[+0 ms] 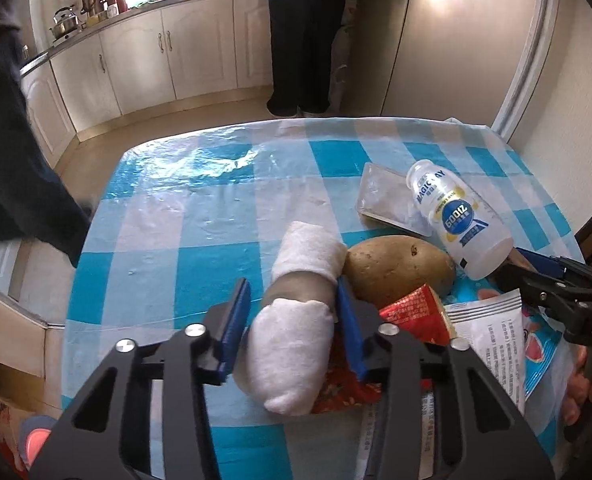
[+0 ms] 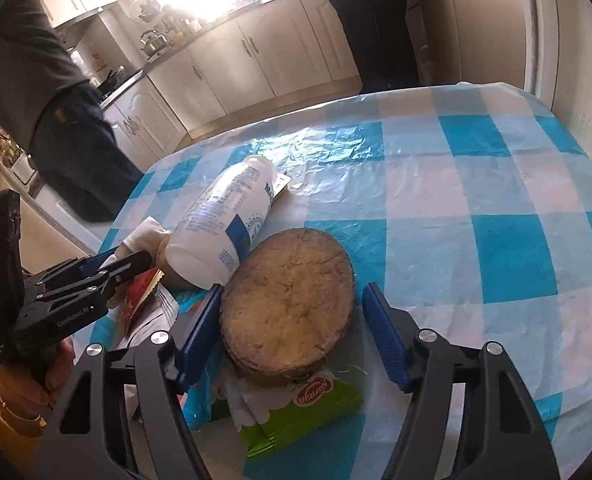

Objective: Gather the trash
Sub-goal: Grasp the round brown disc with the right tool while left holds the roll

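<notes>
My left gripper (image 1: 292, 320) is open, its blue fingers on either side of a white-and-brown rolled cloth-like object (image 1: 296, 320) lying on the checked table. Beside it lie a potato (image 1: 399, 268), a red wrapper (image 1: 415, 316), a white printed packet (image 1: 491, 344) and a white plastic bottle (image 1: 459, 224) on its side. My right gripper (image 2: 292, 328) is open around a round brown flat object (image 2: 292, 312) that rests on a green packet (image 2: 307, 412). The bottle (image 2: 232, 216) lies just left of it. The left gripper also shows in the right wrist view (image 2: 96, 280).
The table has a blue-and-white checked cover (image 1: 200, 240) under clear plastic. A clear flat pouch (image 1: 387, 200) lies behind the bottle. A person in dark trousers (image 1: 303, 36) stands beyond the table by the kitchen cabinets (image 1: 168, 60). Another dark-clothed figure (image 2: 56, 100) is at the left.
</notes>
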{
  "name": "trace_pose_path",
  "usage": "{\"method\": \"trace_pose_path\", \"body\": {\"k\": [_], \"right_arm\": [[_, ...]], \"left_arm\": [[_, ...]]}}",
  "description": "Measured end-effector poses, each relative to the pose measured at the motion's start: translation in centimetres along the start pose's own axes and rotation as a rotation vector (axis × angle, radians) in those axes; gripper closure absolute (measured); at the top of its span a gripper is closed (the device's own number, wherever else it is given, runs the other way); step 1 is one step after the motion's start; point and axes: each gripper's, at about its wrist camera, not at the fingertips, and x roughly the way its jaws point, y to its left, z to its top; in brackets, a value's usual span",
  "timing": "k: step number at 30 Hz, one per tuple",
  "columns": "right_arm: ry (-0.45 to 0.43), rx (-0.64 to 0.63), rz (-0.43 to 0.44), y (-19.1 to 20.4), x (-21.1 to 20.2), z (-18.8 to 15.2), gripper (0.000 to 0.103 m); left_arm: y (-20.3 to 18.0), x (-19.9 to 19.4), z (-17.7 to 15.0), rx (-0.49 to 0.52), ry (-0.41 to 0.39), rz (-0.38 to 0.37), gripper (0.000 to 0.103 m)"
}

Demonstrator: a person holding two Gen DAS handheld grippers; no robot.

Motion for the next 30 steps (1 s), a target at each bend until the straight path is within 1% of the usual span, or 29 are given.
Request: {"method": "trace_pose_path", "body": {"k": [2, 4, 9, 12, 21, 26, 30], "right_arm": [[-0.005, -0.007, -0.004, 0.2, 0.0, -0.1, 0.034], [-0.010, -0.007, 0.013, 0.2, 0.0, -0.3, 0.038], [-0.012, -0.017, 0.018, 0.4, -0.1, -0.5, 0.038], [-0.005, -0.035, 0.027, 0.7, -0.3, -1.0, 0.038], [0.010, -0.062, 0.040, 1.9, -2.8, -4.3, 0.039], [0.007, -0.061, 0.036, 2.1, -4.8, -6.6, 0.039], [-0.010, -0.051, 0.034, 1.9, -6.0, -7.9, 0.039]], "left_arm": [[-0.1, 0.0, -0.1, -0.007, -0.003, 0.010, 0.064], [-0.2, 0.0, -0.2, -0.021, -0.007, 0.018, 0.066], [-0.4, -0.4, -0.7, -0.038, -0.018, 0.024, 0.068], [-0.7, -0.9, -1.2, -0.023, -0.018, 0.019, 0.069], [-2.6, -3.4, -4.0, -0.007, -0.011, -0.027, 0.070], [-3.3, -5.3, -6.4, -0.017, -0.007, -0.056, 0.070], [-3.5, -6.7, -7.8, -0.042, -0.037, -0.062, 0.070]]}}
